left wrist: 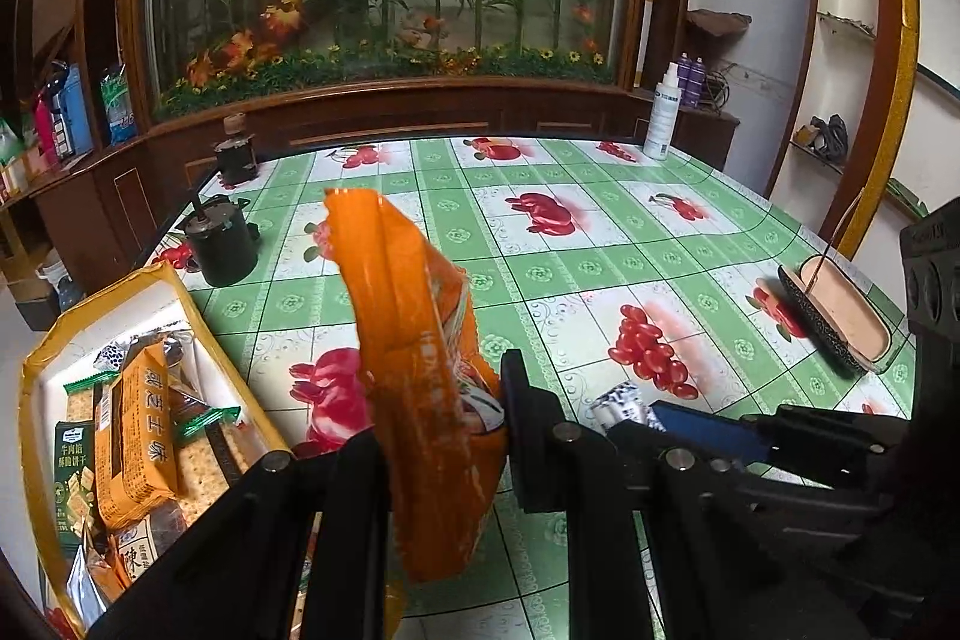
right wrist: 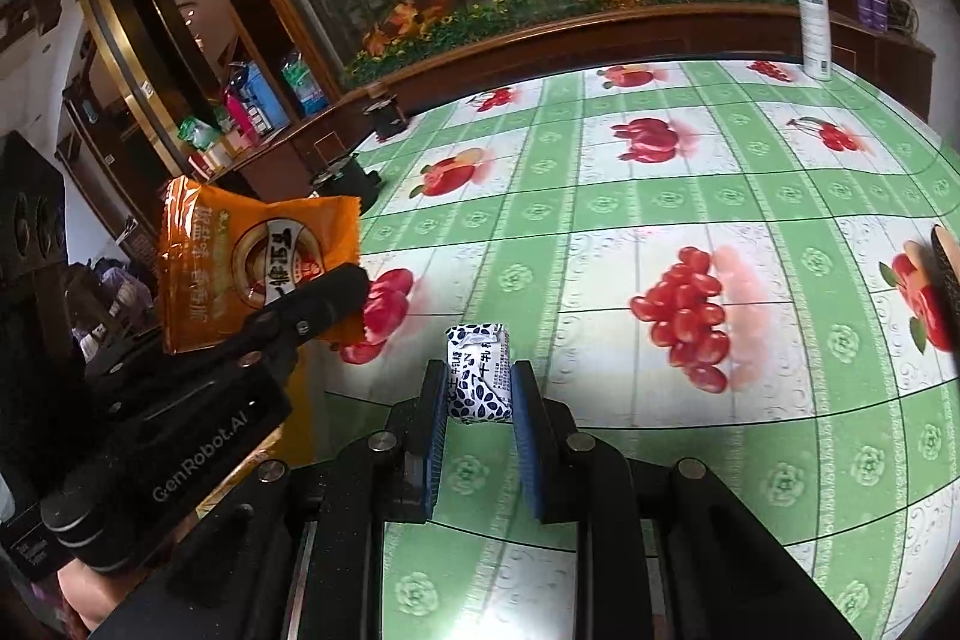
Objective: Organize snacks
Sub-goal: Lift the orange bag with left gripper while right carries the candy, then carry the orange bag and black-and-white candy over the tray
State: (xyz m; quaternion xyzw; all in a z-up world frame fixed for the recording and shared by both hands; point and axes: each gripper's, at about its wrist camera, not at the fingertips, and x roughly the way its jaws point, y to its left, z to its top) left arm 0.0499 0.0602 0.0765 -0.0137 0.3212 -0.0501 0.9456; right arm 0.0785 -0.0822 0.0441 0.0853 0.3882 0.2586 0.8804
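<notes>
Far left: yellow-rimmed box (left wrist: 36, 370), already stocked with snacks. Your left gripper (left wrist: 444, 436) is clamped on the orange packet (left wrist: 414, 340), held upright just right of the box; light, crinkly, slippery film, so keep hold at its lower body. Your right gripper (right wrist: 480, 394) pinches the small blue-and-white candy (right wrist: 478, 376), low over the table (right wrist: 660, 196); soft, grip mid-body.
</notes>
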